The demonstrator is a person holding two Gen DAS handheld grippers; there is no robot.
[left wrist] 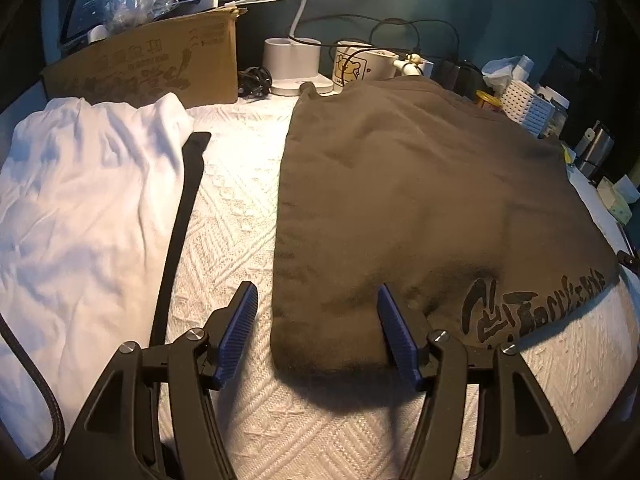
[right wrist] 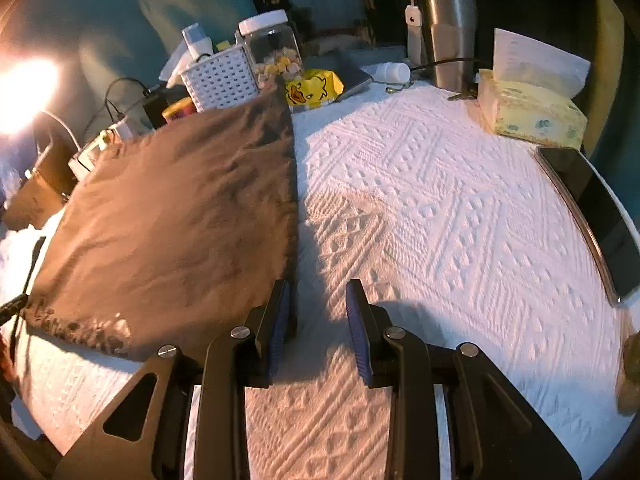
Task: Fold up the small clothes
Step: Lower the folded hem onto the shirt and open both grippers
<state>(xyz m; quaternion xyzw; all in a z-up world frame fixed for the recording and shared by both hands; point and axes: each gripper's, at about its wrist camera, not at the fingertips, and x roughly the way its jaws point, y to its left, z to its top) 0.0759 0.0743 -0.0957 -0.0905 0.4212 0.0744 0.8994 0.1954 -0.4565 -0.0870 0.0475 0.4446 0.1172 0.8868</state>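
A white patterned cloth (left wrist: pixel 240 208) is spread over the table, and everything is placed in relation to the brown garment (left wrist: pixel 400 208) lying flat on it. To the left of the brown garment, well apart, a crumpled white garment (left wrist: pixel 80 208) is seen, with a black strap (left wrist: pixel 180 220) laid along its near edge. Behind the brown garment a cardboard box (left wrist: pixel 152 68), a lamp base (left wrist: pixel 292 64) and a mug (left wrist: pixel 356 66) are lined up.

The left gripper (left wrist: pixel 318 300) is held over the brown garment's near left corner with its jaws apart; nothing is clamped. The right gripper (right wrist: pixel 318 300) is held at the garment's right edge, jaws apart, only the cloth seen between them. Right of the garment a tissue box (right wrist: pixel 528 112) and a steel tumbler (right wrist: pixel 448 32) are set.
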